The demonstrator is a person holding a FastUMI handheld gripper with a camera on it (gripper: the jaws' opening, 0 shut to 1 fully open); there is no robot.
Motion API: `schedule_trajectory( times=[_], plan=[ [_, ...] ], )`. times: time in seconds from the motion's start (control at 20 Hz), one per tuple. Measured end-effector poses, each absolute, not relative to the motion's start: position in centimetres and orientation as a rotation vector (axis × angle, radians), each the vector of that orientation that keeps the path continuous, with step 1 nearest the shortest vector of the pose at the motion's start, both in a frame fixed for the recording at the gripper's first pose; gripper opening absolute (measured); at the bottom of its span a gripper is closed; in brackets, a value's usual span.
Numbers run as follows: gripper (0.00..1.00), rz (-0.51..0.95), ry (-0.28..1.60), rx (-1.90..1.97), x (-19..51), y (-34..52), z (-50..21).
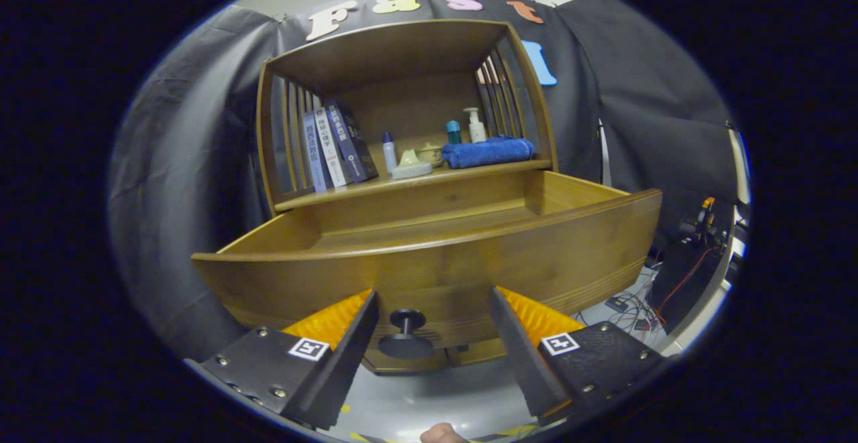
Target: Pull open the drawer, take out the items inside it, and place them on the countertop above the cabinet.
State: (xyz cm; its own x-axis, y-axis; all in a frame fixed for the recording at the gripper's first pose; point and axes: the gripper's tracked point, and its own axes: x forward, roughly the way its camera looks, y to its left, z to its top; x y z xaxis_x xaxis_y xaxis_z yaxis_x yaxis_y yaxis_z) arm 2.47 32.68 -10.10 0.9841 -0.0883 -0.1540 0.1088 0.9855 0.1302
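Now one drawer (429, 265) pulled out, tool (429, 336) fingers spread around its one knob (406, 333)

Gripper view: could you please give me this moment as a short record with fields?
drawer: pulled open; its inside is hidden behind the front panel
knob: dark, round, on the drawer front, between the gripper fingers with gaps on both sides
gripper: open, fingers apart, not touching the knob
countertop: the shelf above the drawer; carries books, small bottles, a pump bottle and a folded blue towel
task stage: drawer open, nothing held
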Motion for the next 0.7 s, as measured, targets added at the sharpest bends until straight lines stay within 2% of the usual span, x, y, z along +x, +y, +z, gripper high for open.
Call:
schedule_trajectory(
  times=[0.3,0.7],
  plan=[
    [0.99,-0.094,0.111,0.13,2.9,32.5,-10.0],
    [0.99,-0.097,0.092,0.225,6.9,31.8,-9.9]
  ],
)
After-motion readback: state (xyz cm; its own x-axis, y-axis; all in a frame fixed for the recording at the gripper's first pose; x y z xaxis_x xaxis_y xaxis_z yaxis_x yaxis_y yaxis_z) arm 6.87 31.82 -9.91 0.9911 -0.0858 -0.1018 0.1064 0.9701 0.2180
